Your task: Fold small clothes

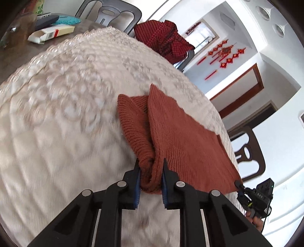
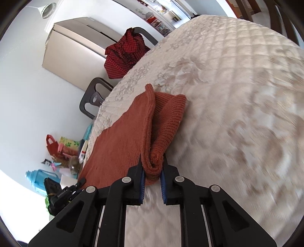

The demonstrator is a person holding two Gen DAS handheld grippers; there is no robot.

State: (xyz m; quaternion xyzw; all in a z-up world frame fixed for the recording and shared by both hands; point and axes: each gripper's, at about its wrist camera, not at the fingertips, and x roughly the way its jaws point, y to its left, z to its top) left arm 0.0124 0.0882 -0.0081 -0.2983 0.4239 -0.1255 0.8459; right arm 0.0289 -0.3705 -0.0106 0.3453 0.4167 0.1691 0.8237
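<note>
Left gripper (image 1: 151,171): black two-finger tool with blue pads, jaws drawn narrow and clamped on a bunched corner of the rust knit garment (image 1: 182,136). Right gripper (image 2: 153,168): same build, jaws likewise narrow, pinching a rolled fold of the same knit at its opposite near corner; in the left wrist view it shows at the lower right edge, its tip at the cloth's corner. Rust knit garment — ribbed, orange-brown, partly doubled over, one flap standing in a ridge along the middle; the near edge is lifted between the two grippers, the far part lies flat on the quilted cream cover (image 1: 66,114), close to that cover's edge. Quilted cream cover: diamond-stitched with a floral pattern, spread over the table, blurred in the near field. Beyond the cover, left wrist view: bare brown tabletop (image 1: 17,55) carrying an open white carton (image 1: 51,33) and a teal cloth (image 1: 66,20). Farther — a dark chair (image 1: 110,13) at the table's far side, and a red checked garment (image 1: 163,38) draped over another chair back. Right wrist view, far left: a blue water bottle (image 2: 40,179) and a red bag (image 2: 51,145) among small clutter.
</note>
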